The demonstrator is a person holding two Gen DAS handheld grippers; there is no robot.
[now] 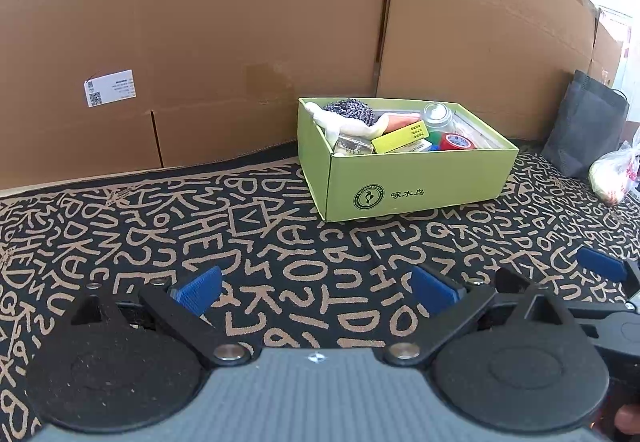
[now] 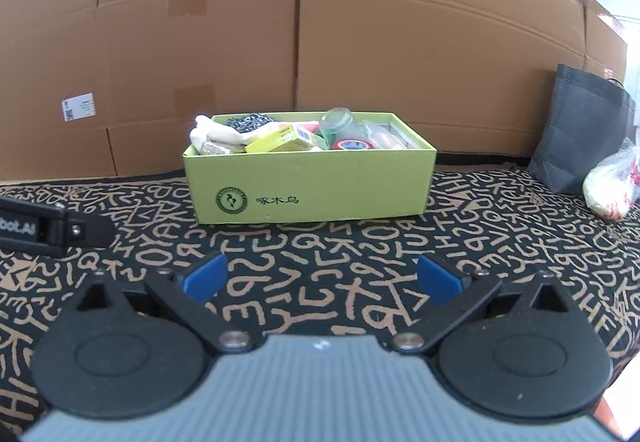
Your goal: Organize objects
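- Looking through the left wrist camera, the left gripper (image 1: 316, 288) hovers low over the patterned mat (image 1: 120, 226) with its blue pads wide apart and nothing between them; the green box (image 1: 416, 178) stands ahead and to the right, close to the cardboard wall (image 1: 240, 42); inside it lie a steel scourer (image 1: 349, 110), a whitish cloth (image 1: 338, 124), a yellow carton (image 1: 400, 136), a clear jar (image 1: 438, 114) and a red tape roll (image 1: 458, 141), all below or just at the rim; one blue pad of the right gripper (image 1: 602, 264) shows at the right edge; a dark fabric bag (image 1: 584, 126) and a white plastic bag (image 1: 612, 174) sit beyond the box, apart from it.
- Turning to the right wrist camera, the right gripper (image 2: 322, 278) also hangs above the mat (image 2: 500, 226), fingers spread and empty; the green box (image 2: 312, 182) faces it squarely, well clear of the pads; the yellow carton (image 2: 286, 140), the jar (image 2: 340, 122), the tape roll (image 2: 352, 144) and the cloth (image 2: 208, 134) are packed inside; part of the left gripper (image 2: 48, 228) juts in at the left edge, its finger state not readable from this side; the dark bag (image 2: 580, 130) and plastic bag (image 2: 610, 186) stand to the right.
- Judging from both views, no loose item remains on the visible mat; the gathering into the box looks finished or nearly so; what may be left is only tidying the contents, or dealing with the two bags, if they belong to the task at all.
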